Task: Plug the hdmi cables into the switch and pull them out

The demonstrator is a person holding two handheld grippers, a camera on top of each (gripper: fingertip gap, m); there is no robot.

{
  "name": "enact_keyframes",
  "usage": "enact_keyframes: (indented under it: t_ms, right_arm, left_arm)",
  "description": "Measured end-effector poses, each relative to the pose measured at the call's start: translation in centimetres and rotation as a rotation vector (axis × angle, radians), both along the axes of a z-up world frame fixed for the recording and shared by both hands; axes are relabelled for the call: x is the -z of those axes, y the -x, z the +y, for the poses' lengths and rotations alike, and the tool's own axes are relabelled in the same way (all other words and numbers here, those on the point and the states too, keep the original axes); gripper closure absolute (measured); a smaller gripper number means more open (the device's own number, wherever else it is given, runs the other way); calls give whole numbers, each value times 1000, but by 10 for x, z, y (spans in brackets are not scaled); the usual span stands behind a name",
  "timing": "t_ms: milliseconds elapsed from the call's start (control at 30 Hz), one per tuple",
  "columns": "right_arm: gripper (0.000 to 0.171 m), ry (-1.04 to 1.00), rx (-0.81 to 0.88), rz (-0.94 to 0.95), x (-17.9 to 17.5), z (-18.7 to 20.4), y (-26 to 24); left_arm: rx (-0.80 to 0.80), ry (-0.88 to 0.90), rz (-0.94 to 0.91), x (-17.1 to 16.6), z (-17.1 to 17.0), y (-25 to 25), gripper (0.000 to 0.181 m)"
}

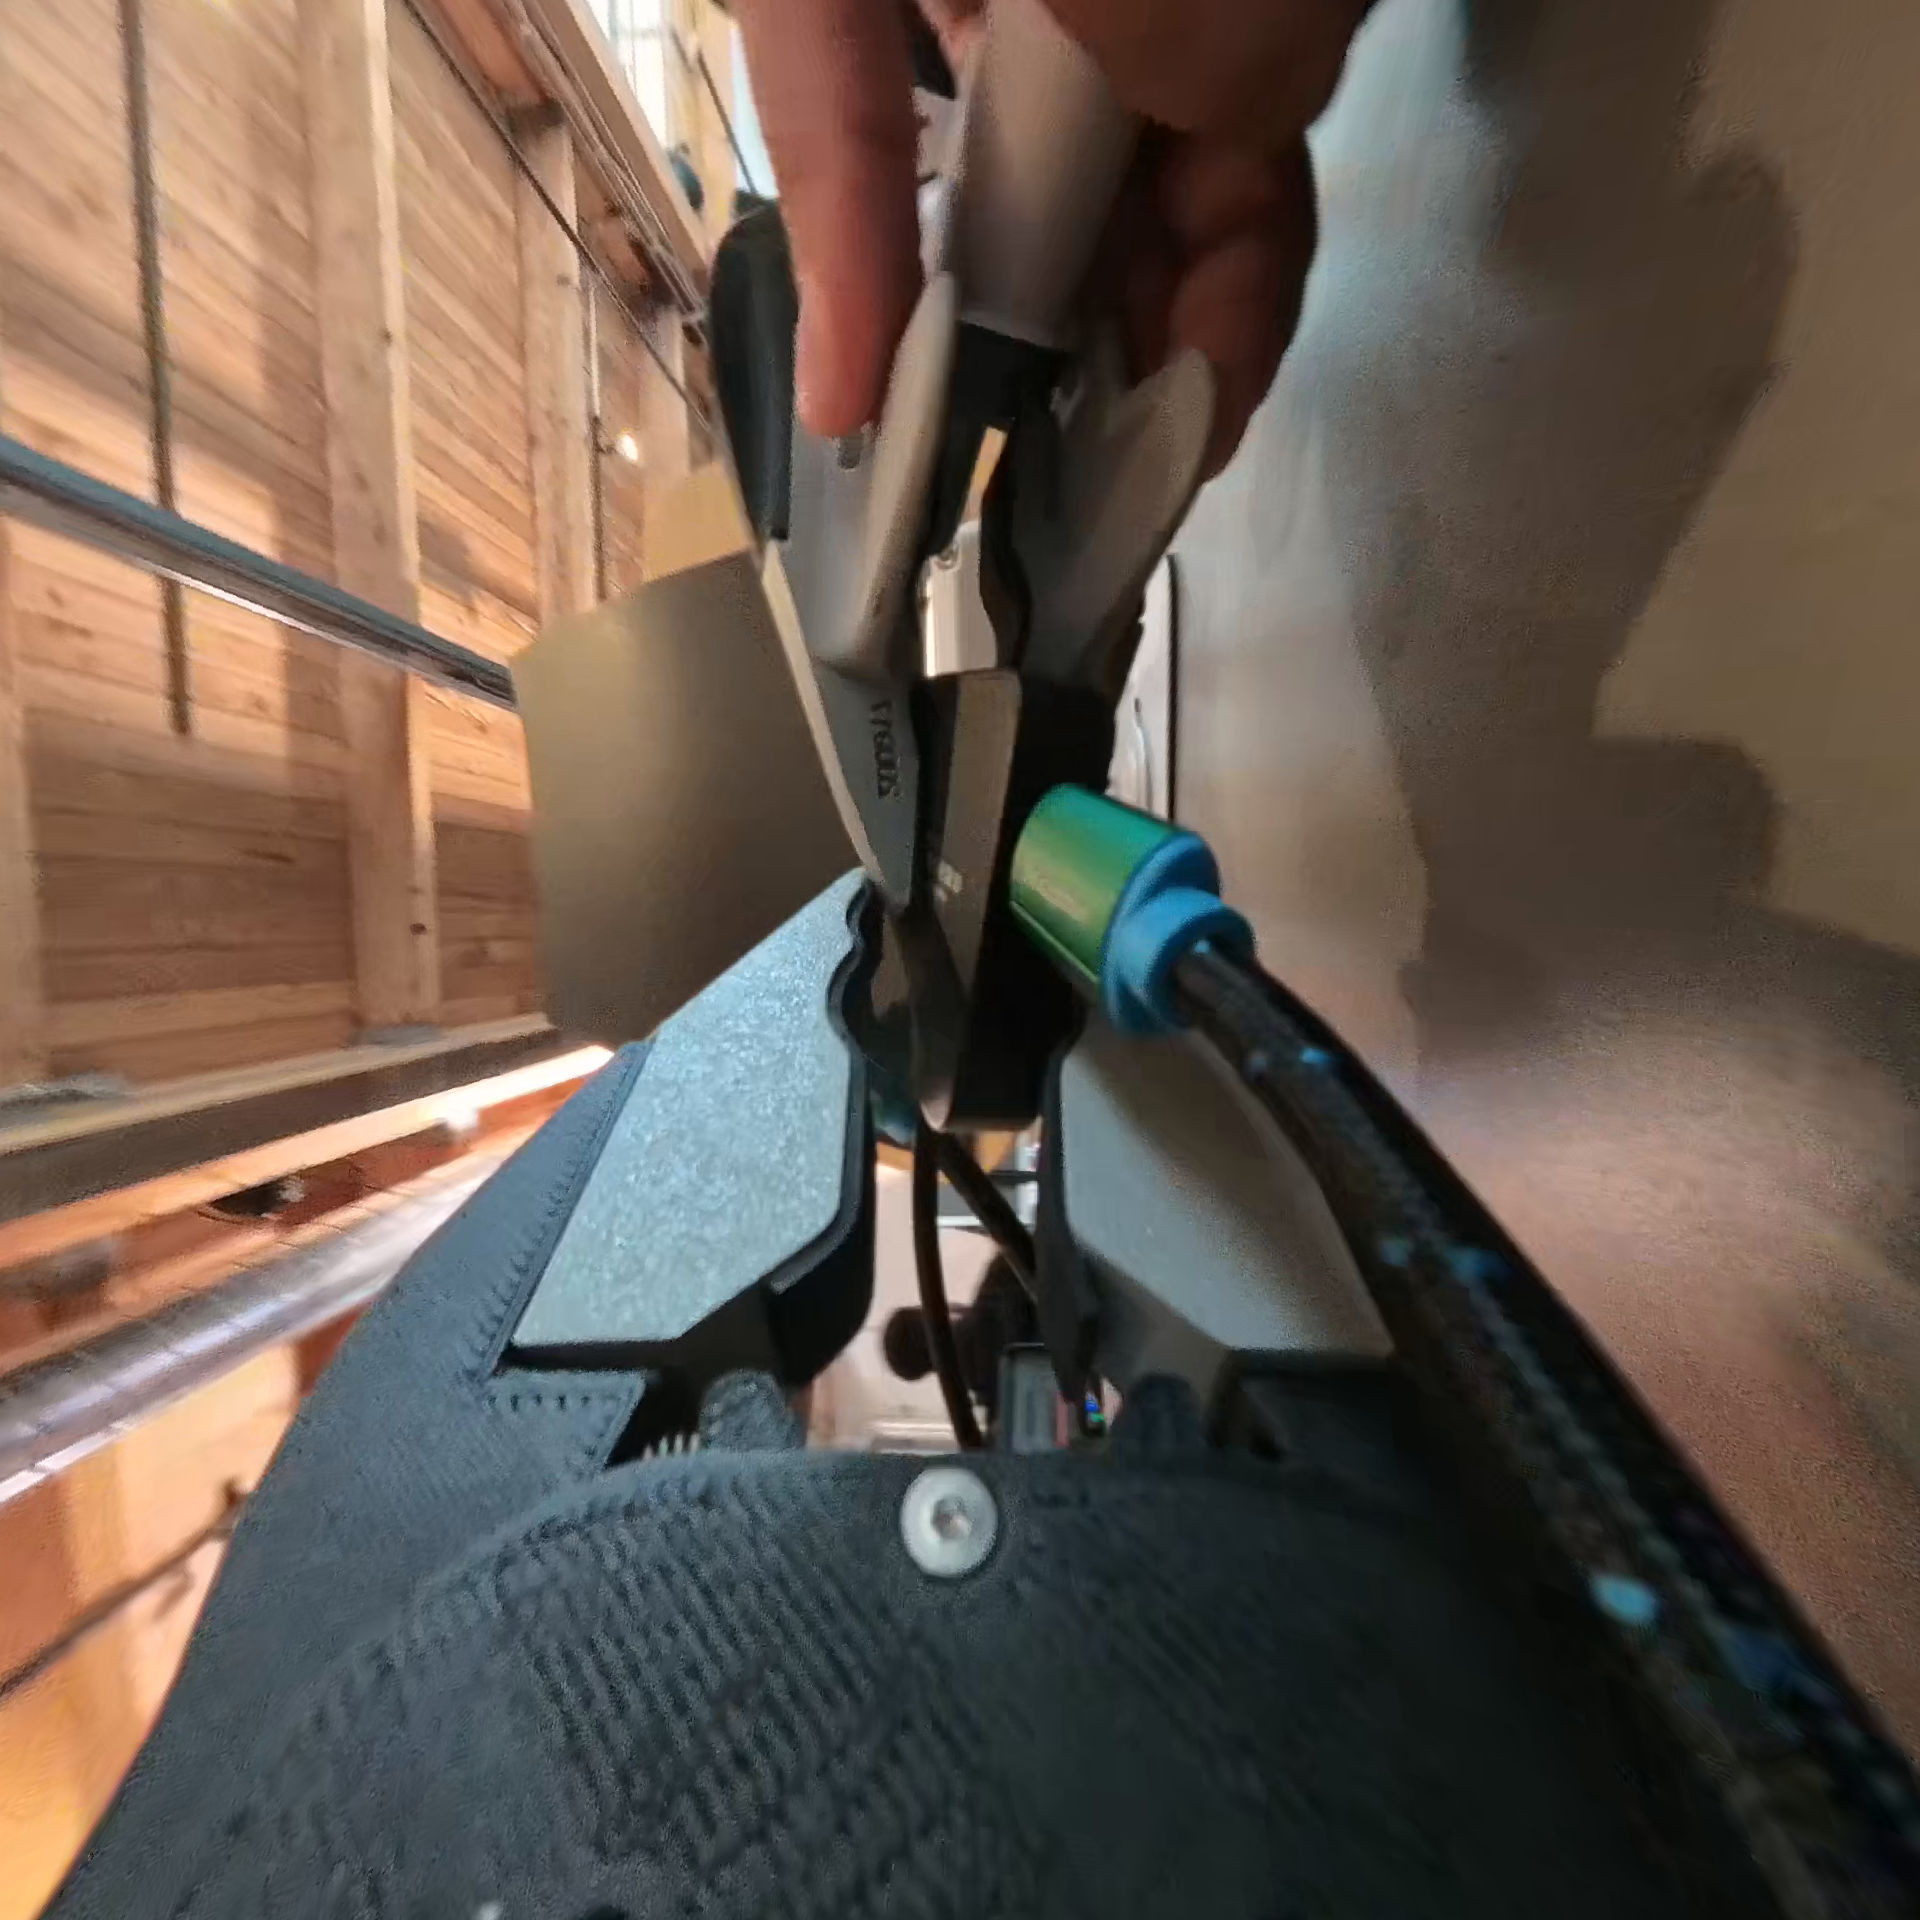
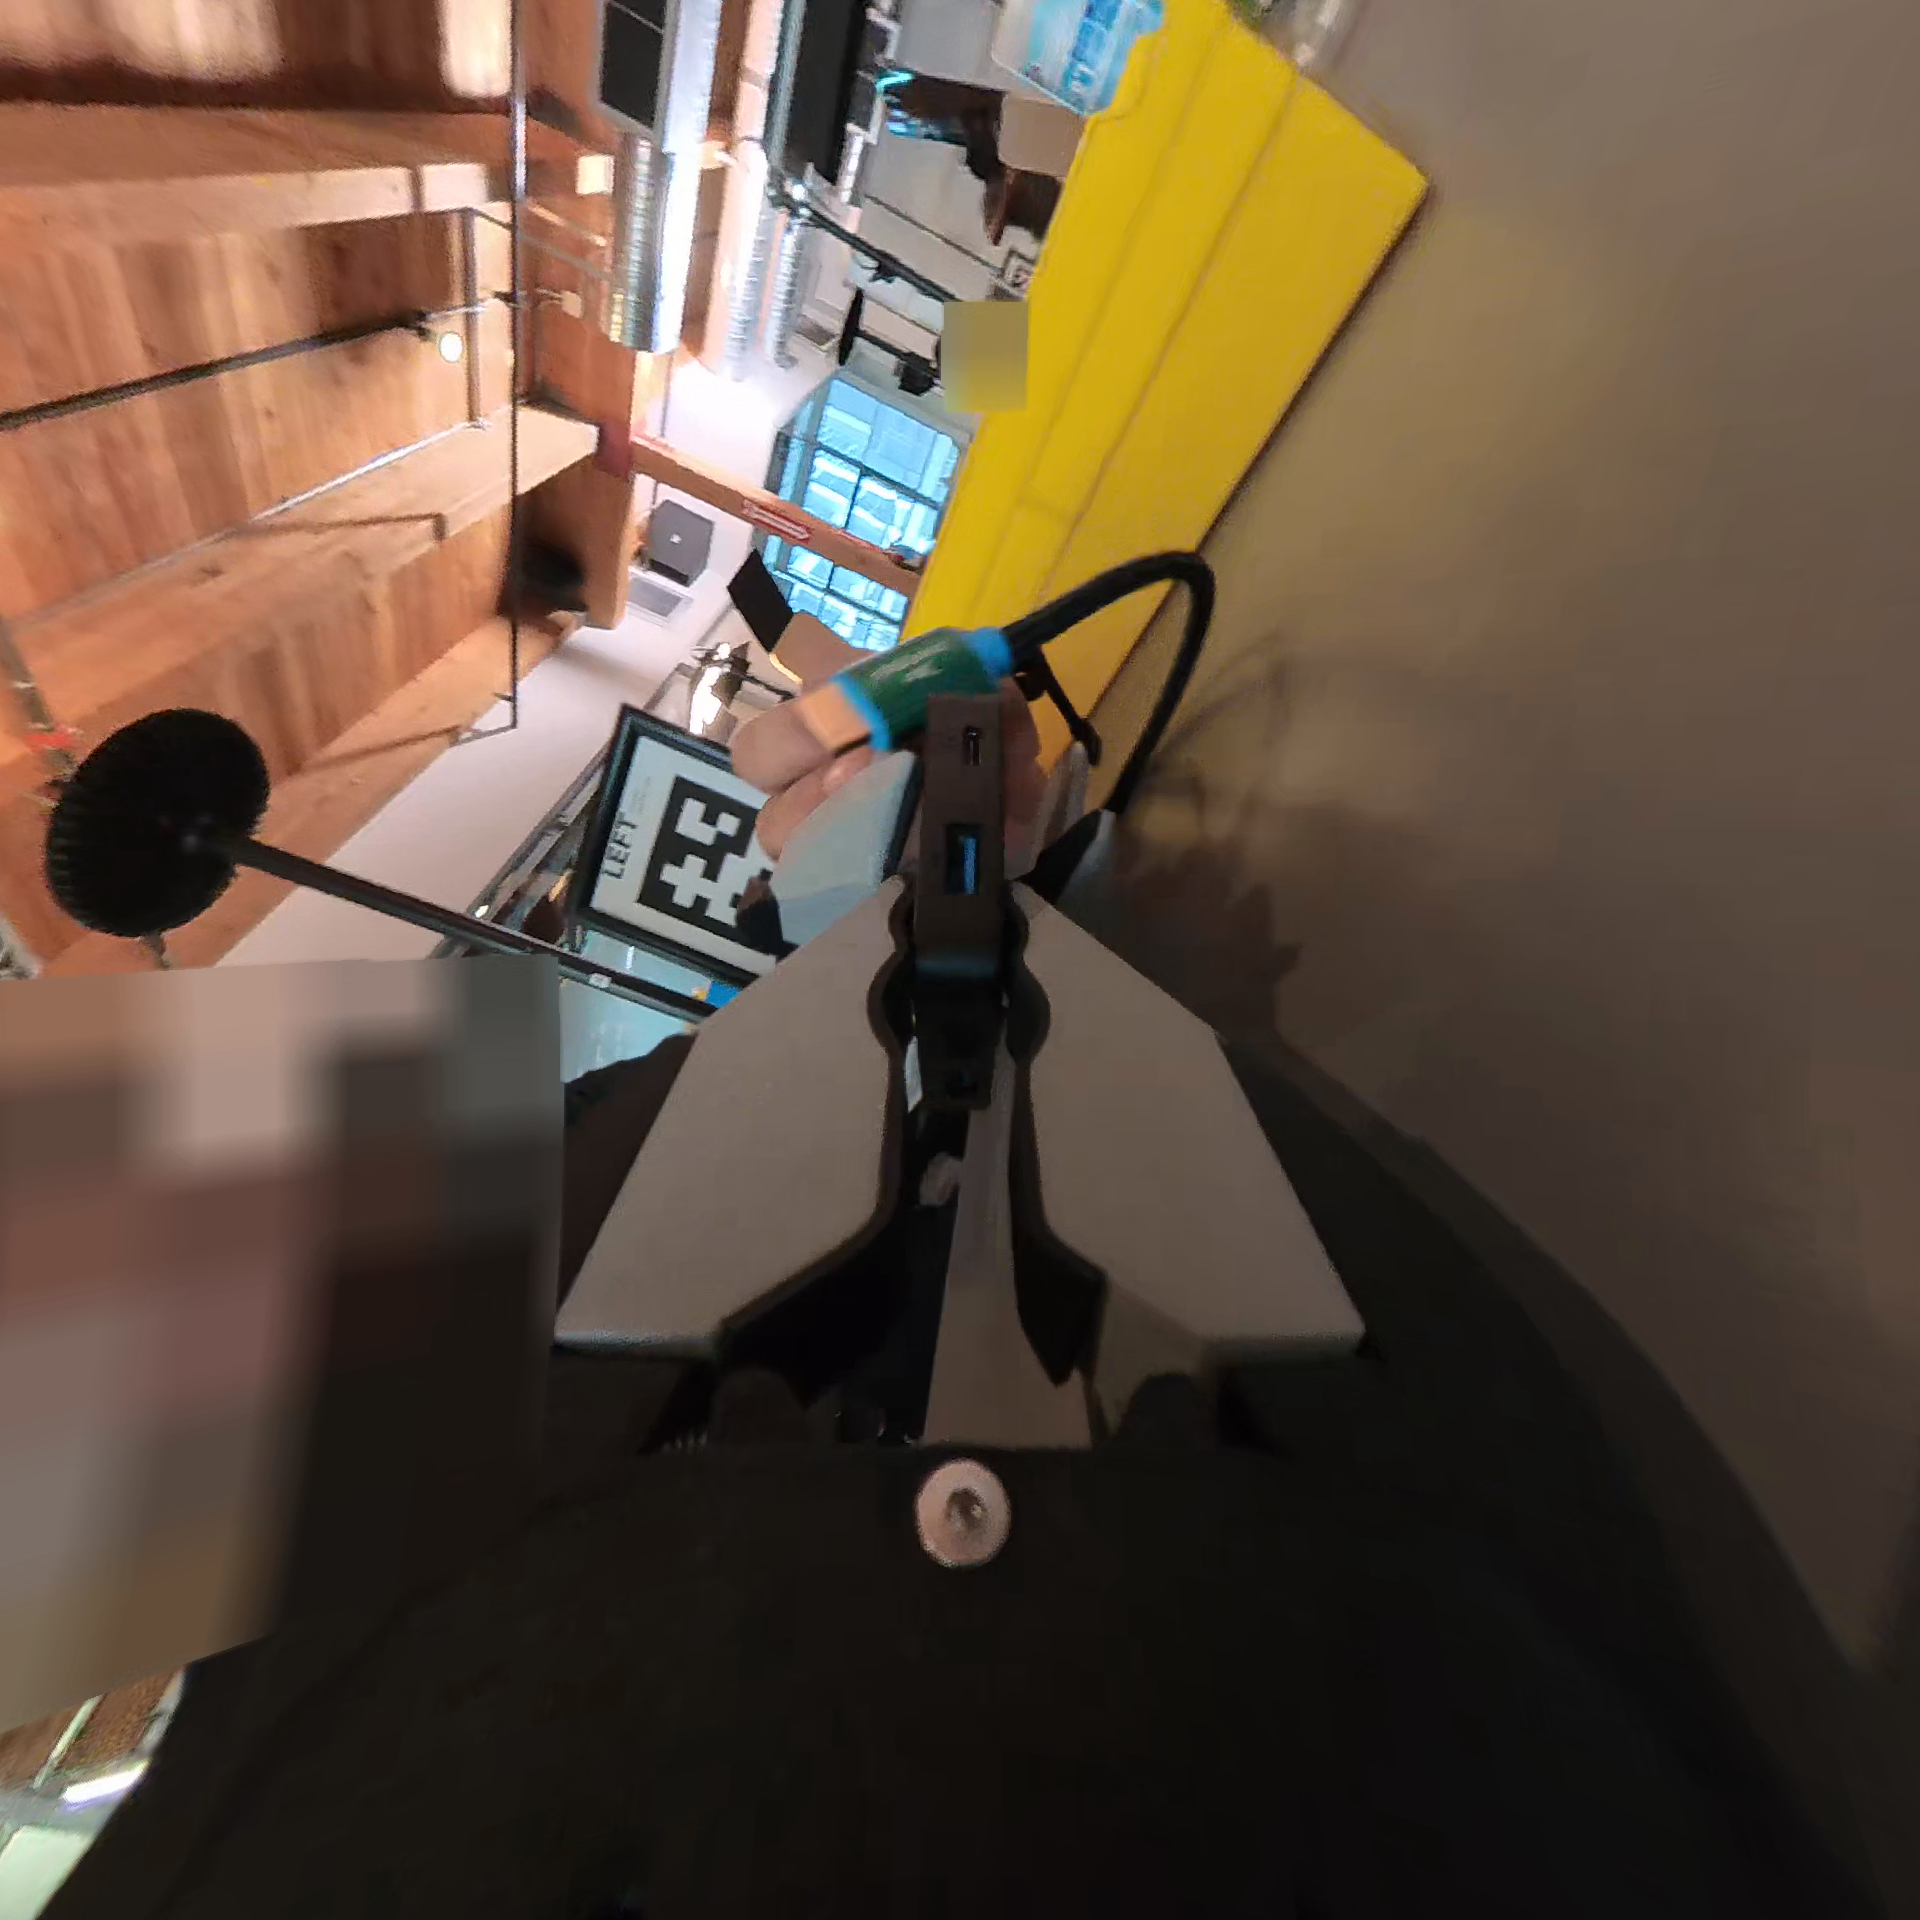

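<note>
Item: right gripper (image 2: 958, 961) pinching the dark switch (image 2: 961, 831) aloft; left gripper (image 1: 961, 1029) clamped on the green-shelled HDMI plug (image 1: 1081, 883), gold tip bare beside the switch; step: insertion, judged; next needs tip squared to port.

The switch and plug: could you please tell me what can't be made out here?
Plug tip: left wrist view, hidden behind the switch.
Left gripper grip: left wrist view, switch crowds its fingertips.
Switch's HDMI ports: right wrist view shows only a narrow side.
Cable far end: left wrist view, cut off at lower right corner.
</note>
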State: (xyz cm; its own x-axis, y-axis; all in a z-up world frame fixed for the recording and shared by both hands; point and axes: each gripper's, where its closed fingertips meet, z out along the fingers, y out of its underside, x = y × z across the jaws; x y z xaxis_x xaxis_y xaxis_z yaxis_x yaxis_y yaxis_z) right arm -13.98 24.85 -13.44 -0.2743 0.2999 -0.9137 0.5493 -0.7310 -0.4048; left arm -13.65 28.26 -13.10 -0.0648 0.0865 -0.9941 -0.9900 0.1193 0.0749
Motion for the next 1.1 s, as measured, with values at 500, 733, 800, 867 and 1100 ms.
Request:
enact_keyframes:
  t_ms: [500, 733, 800, 867, 1100]
  right_arm:
    - [159, -254, 277, 95, -18, 53, -10]
    - [128, -689, 217, 192, -29, 23, -4]
    - [124, -776, 156, 244, -31, 7, -2]
    - [120, -870, 110, 281, -30, -8, 0]
    - [138, -1158, -12, 255, -2, -43, 15]
  left_arm:
    - [-25, 214, -232, 19, 1, 18, 169]
    - [49, 575, -697, 33, -5, 19, 168]
    - [73, 618, -810, 28, -8, 23, 168]
    - [118, 704, -920, 27, -15, 23, 168]
    - [148, 933, -854, 50, -36, 6, 168]
